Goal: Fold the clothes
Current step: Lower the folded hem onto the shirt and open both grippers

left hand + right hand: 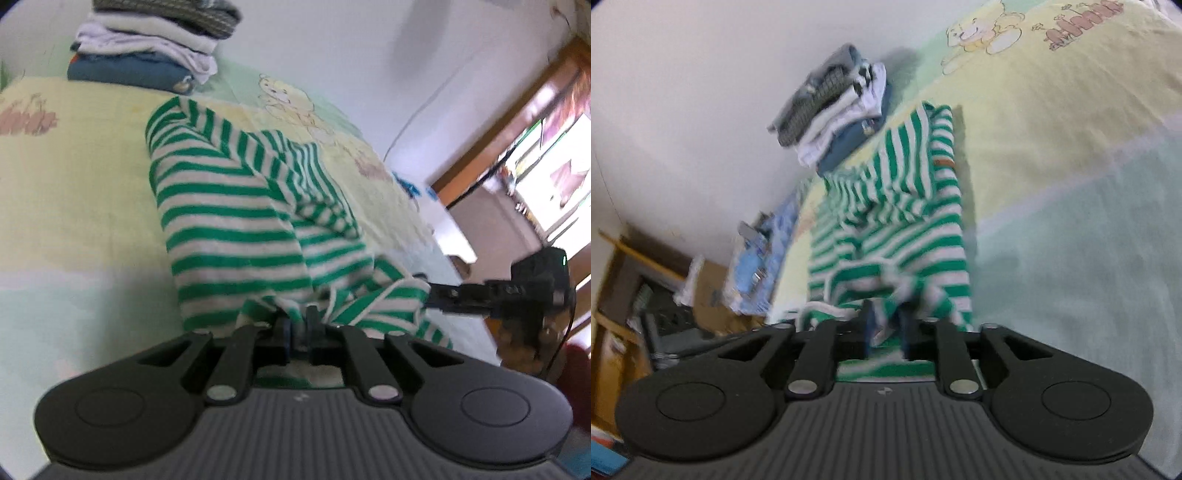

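A green-and-white striped garment [236,221] lies lengthwise on the bed sheet [74,184], partly folded, with its near end bunched up. My left gripper [299,325] sits at that near edge, its fingers almost together and pinching a fold of the cloth. My right gripper [430,295] comes in from the right, with its tips at the same bunched end. In the right wrist view the garment [905,229] runs away from the right gripper [886,325], whose jaws stand apart with loose striped cloth between them and not pressed.
A stack of folded clothes [147,48] [834,110] sits at the far end of the bed by the white wall. The sheet [1071,184] carries bear prints. Blue items [757,266] lie at the bed's edge, beside a cardboard box [635,295] with clutter. A doorway [535,166] is on the right.
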The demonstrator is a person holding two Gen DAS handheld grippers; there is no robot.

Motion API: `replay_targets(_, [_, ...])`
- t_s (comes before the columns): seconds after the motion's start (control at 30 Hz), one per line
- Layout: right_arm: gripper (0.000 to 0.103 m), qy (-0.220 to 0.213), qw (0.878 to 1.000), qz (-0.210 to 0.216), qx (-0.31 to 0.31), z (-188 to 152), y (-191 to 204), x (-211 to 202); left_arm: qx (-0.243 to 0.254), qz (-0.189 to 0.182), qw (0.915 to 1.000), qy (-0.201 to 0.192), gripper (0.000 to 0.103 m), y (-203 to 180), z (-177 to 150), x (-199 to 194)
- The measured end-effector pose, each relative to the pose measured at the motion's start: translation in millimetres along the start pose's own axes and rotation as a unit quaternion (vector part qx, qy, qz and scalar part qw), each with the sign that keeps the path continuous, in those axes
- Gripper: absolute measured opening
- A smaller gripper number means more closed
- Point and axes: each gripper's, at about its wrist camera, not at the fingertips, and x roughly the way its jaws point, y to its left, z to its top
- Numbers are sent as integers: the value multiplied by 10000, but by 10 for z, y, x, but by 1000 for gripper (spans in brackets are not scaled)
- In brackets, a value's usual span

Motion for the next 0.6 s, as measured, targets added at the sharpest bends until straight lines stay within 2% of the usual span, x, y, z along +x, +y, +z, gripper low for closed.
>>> replay_targets(0.03, [36,-69,9999,86,56,22,10,-26,-56,-50,10000,-19,18,35,48,-14])
replay_targets(0.07, [42,-182,9997,156,3,52,57,-78,-97,-63,9999,-78,37,64,95,-42])
replay_targets(0.1, [42,-295,9993,227,-50,83,105,-131,-112,-42,9997,-189,42,90,141,-94])
replay_targets(0.17, [42,-496,9982,137,-301,111,215,-225,-179,-101,9991,-381,43,151,229,-215])
replay_targets(0.23, [42,-602,9933,-401,-904,72,365,-273,-220,-130,9987,-435,47,195,266,-303])
replay_targets(0.3, [43,-351,9804,-927,-1703,-79,466,-202,-11,-29,9994,-344,53,184,222,-357])
replay_targets(0.33, [43,-224,9703,-1187,-2097,-154,516,-166,70,-1,9996,-259,58,174,174,-370])
replay_targets(0.4, [45,33,9428,-1698,-2869,-306,616,-94,178,5,9998,2,60,145,19,-366])
replay_targets(0.43, [45,193,9323,-1797,-3133,-379,628,-31,216,15,9997,113,62,128,-55,-351])
replay_targets(0.47, [45,254,9276,-1832,-3246,-417,617,10,236,32,9995,204,65,107,-126,-322])
replay_targets(0.5, [46,266,9277,-1821,-3247,-412,586,36,270,80,9993,243,65,80,-182,-286])
replay_targets(0.6, [55,217,9478,-1639,-2728,-230,388,88,264,153,9995,82,65,-17,-201,-144])
